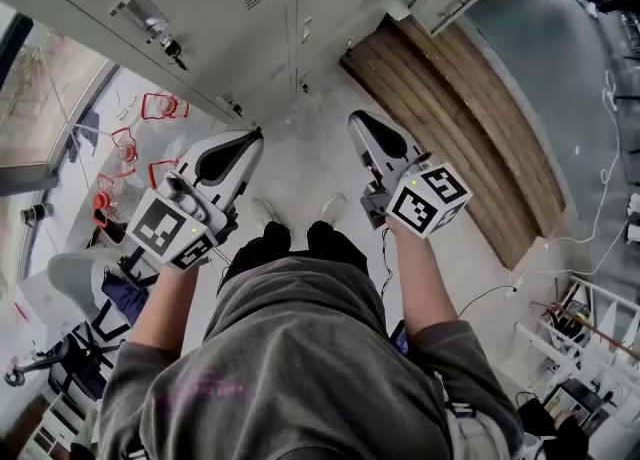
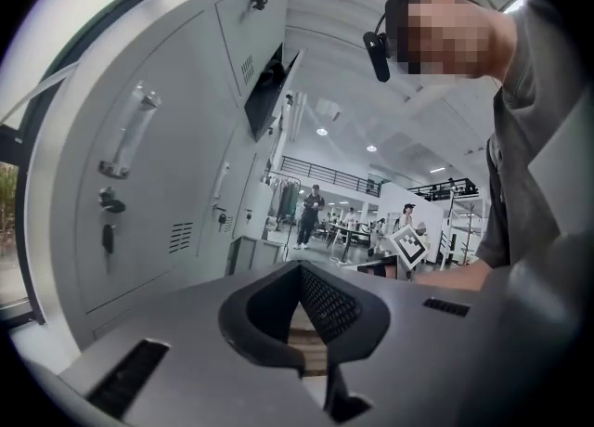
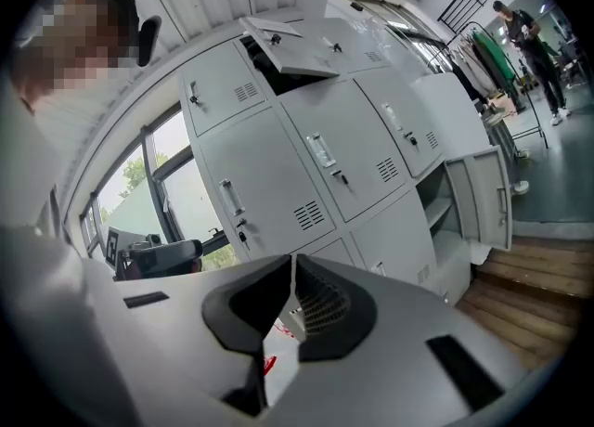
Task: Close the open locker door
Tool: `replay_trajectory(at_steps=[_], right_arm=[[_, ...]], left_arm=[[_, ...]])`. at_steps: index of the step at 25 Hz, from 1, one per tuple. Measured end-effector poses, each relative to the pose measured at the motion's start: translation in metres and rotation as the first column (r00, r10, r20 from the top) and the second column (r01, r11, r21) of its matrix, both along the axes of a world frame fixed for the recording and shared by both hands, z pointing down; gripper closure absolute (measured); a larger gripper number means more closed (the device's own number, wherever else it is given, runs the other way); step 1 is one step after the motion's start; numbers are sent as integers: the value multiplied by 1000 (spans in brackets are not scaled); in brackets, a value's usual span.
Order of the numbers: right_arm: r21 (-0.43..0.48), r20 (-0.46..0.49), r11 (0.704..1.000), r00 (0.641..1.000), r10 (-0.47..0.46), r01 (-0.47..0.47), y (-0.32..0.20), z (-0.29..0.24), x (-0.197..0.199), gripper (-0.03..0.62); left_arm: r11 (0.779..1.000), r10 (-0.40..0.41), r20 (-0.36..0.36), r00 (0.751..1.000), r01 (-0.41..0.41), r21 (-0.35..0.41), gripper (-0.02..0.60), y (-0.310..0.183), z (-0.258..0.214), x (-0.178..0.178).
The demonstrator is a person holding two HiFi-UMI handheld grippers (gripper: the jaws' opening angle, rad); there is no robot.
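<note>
Workshop hall, grey locker bank (image 3: 278,165) | upper locker door (image 3: 290,56) stands open | left hand-held gripper (image 1: 252,140) clenched, empty | right hand-held gripper (image 1: 360,123) clenched, empty

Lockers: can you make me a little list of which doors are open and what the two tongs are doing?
Open door up high: upper locker door, swung out from the row
Open door down low: low locker door, at the far end of the row
Other doors in the right gripper view: shut
Left tongs: shut, holding nothing
Right tongs: shut, holding nothing
Tongs touching an open door: no, both are held away from the lockers
</note>
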State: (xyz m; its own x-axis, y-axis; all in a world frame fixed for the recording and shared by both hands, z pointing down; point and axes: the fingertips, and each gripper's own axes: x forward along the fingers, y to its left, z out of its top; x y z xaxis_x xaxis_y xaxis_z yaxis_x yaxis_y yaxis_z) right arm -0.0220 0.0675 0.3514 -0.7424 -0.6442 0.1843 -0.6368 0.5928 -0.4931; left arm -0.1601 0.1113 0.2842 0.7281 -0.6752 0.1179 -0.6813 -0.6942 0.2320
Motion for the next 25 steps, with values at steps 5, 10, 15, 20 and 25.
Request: replay_trajectory(at_steps=[5, 10, 15, 20, 25], right_arm=[[21, 10, 999, 999, 37, -37, -13, -10, 66, 563], [31, 18, 998, 998, 60, -60, -20, -13, 122, 563], [46, 20, 995, 996, 82, -83, -25, -15, 169, 565], [43, 24, 993, 994, 110, -111, -35, -13, 204, 565], [28, 21, 992, 992, 125, -125, -49, -10, 222, 565]], left_arm=[[999, 39, 11, 999, -39, 10, 568, -17, -7, 63], [998, 62, 13, 998, -62, 29, 568, -32, -13, 119], [995, 86, 14, 996, -86, 51, 568, -42, -18, 166], [992, 112, 13, 994, -112, 49, 568, -56, -17, 199], [991, 132, 7, 991, -132, 36, 568, -78, -12, 220]])
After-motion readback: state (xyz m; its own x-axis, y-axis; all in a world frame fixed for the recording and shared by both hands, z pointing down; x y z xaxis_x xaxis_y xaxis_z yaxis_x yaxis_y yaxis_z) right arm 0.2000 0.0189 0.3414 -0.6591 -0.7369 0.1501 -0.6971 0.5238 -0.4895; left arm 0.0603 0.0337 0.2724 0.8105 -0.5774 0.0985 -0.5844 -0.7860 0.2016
